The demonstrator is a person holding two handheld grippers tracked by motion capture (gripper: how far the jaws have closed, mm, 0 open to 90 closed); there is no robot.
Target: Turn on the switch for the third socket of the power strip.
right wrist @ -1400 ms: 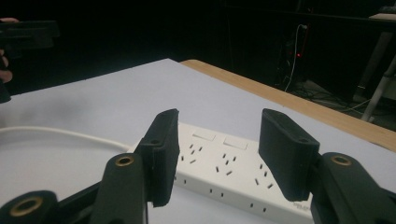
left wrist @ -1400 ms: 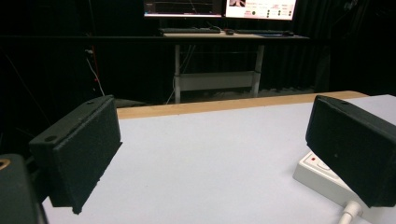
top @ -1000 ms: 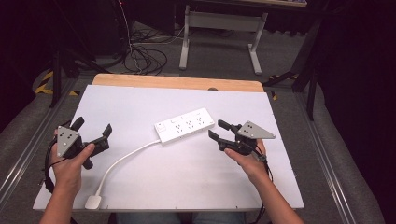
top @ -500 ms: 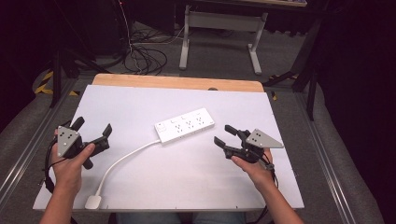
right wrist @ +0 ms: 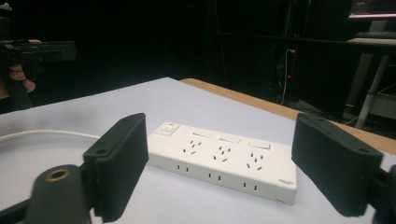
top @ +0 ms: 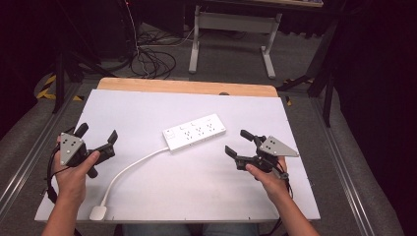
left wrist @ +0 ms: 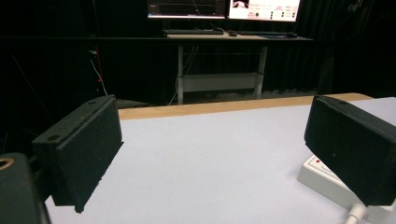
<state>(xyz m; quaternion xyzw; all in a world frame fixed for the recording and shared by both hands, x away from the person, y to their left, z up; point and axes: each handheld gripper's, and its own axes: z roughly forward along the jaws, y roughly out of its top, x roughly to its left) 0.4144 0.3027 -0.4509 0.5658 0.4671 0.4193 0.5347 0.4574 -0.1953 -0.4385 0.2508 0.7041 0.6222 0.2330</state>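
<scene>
Jaws spread wide on right gripper (top: 241,143) and left gripper (top: 96,139), holding nothing, hovering near white power strip (top: 195,131); probably needing to reach in next

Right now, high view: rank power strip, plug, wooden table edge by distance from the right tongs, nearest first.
1. power strip: just left of and beyond the right tongs, at the table's middle.
2. wooden table edge: along the far side.
3. plug: near-left corner, at the cord's end.
</scene>
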